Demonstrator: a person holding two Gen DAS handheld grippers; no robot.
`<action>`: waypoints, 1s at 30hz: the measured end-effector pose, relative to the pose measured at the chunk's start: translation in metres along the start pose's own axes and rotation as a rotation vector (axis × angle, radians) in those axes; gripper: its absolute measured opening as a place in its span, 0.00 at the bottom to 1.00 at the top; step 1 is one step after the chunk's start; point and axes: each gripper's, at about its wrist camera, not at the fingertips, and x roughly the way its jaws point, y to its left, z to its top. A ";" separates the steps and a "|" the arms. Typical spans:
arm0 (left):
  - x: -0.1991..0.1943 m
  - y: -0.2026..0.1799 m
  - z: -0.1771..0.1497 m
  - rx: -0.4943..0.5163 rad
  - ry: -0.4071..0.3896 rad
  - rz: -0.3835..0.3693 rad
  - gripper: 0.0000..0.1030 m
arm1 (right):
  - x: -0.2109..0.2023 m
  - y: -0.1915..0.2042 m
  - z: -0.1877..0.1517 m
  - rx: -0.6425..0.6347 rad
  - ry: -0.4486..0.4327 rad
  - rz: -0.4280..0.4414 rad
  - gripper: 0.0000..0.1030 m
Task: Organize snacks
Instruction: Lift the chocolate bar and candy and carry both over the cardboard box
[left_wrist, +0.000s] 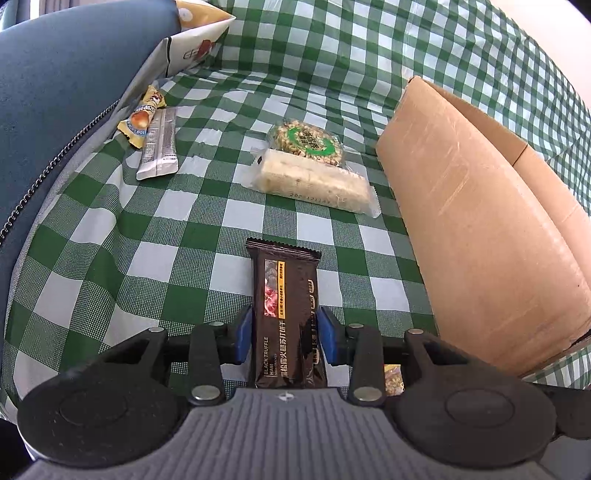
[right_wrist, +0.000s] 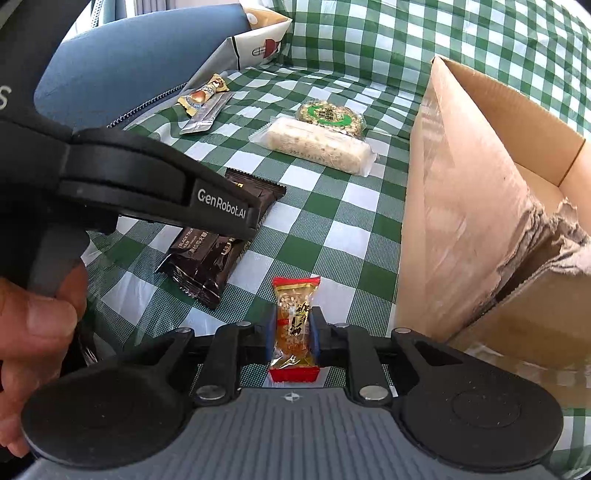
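Observation:
A dark brown cracker packet (left_wrist: 286, 295) lies lengthwise on the green checked cloth (left_wrist: 184, 258). My left gripper (left_wrist: 285, 317) is shut on it, its blue pads pressing both long sides. In the right wrist view the same packet (right_wrist: 207, 266) shows under the left gripper's black finger (right_wrist: 221, 210). A small red-and-gold candy (right_wrist: 295, 317) sits between the pads of my right gripper (right_wrist: 294, 321), which is shut on it. An open cardboard box (right_wrist: 480, 221) stands just to the right of both grippers.
Farther back lie a white wrapped bar (left_wrist: 314, 181), a round green-labelled cake (left_wrist: 306, 142), a silver sachet (left_wrist: 159, 147) and a yellow packet (left_wrist: 142, 114). A blue zipped bag (left_wrist: 55, 92) and a white paper bag (left_wrist: 195, 40) fill the left. A hand (right_wrist: 33, 325) grips the left handle.

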 end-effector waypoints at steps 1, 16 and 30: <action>0.000 0.000 0.000 0.001 -0.001 0.001 0.40 | 0.000 0.000 0.000 -0.002 0.000 -0.001 0.20; -0.001 0.000 0.000 -0.003 -0.006 0.000 0.39 | -0.001 0.003 -0.002 -0.032 -0.021 -0.016 0.18; -0.007 0.004 0.001 -0.048 -0.033 -0.009 0.39 | -0.008 0.000 0.000 -0.013 -0.067 -0.036 0.18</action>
